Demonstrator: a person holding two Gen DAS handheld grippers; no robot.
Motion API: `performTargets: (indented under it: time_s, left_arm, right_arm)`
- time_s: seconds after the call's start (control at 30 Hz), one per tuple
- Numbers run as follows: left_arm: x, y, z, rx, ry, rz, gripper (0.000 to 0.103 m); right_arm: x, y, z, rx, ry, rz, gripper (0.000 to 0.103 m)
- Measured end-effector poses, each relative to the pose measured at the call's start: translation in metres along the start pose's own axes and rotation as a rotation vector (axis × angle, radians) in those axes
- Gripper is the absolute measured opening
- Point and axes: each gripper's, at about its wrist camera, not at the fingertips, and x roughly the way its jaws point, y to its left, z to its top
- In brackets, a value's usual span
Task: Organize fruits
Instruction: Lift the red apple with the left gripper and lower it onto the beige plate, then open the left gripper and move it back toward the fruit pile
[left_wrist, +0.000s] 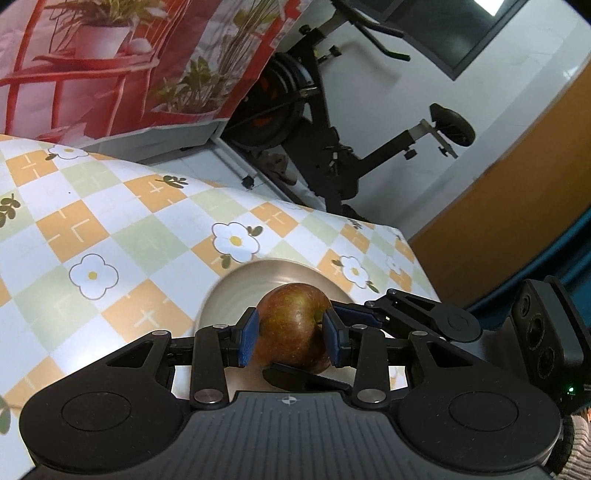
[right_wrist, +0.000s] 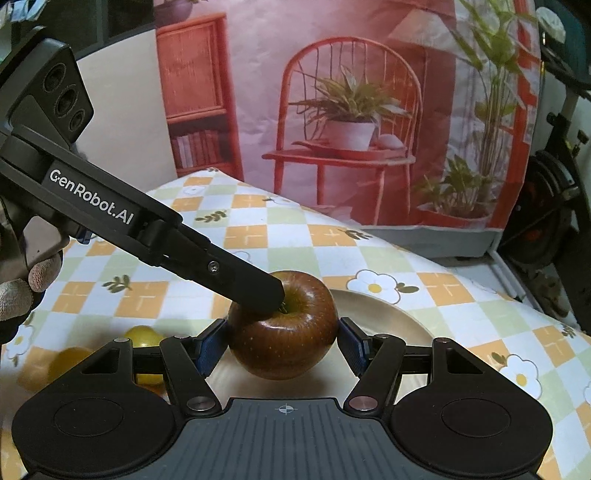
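Note:
A dark red apple (left_wrist: 291, 328) (right_wrist: 284, 328) sits over a beige plate (left_wrist: 266, 273) (right_wrist: 391, 325) on the checked tablecloth. My left gripper (left_wrist: 290, 334) has its blue pads pressed on both sides of the apple. In the right wrist view the left gripper's finger (right_wrist: 251, 284) lies on the apple's top by the stem. My right gripper (right_wrist: 282, 341) brackets the same apple; its left pad touches the skin, its right pad sits at the apple's edge. Whether it squeezes is unclear. The right gripper's fingers (left_wrist: 406, 306) show in the left wrist view.
Yellow fruits (right_wrist: 144, 338) lie on the cloth left of the plate. The table edge (left_wrist: 413, 251) drops off at the right. An exercise bike (left_wrist: 332, 147) stands on the floor beyond. A printed backdrop (right_wrist: 351, 110) hangs behind the table.

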Motion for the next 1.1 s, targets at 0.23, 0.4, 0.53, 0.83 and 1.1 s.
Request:
performTargets:
  time_s: [0.23, 0.4, 0.53, 0.83, 1.1]
  left_arm:
    - [0.012, 0.011, 0.007, -0.014, 0.007, 0.004, 0.039]
    - [0.013, 0.017, 0.007, -0.031, 0.002, 0.019, 0.039]
    - [0.008, 0.025, 0.007, -0.058, -0.016, 0.040, 0.039]
    - [-0.009, 0.018, 0.006, -0.038, -0.051, 0.092, 0.039]
    - [-0.044, -0.001, -0.008, 0.034, -0.107, 0.152, 0.039]
  right_arm:
    - [0.019, -0.010, -0.001, 0.010, 0.005, 0.003, 0.061]
    - [0.026, -0.011, -0.003, 0.007, 0.014, -0.011, 0.061]
    - [0.029, -0.015, -0.005, 0.032, 0.006, -0.026, 0.061]
    - [0.020, -0.010, 0.001, 0.035, -0.006, -0.073, 0.069]
    - [-0.021, -0.002, -0.004, 0.072, -0.062, -0.107, 0.068]
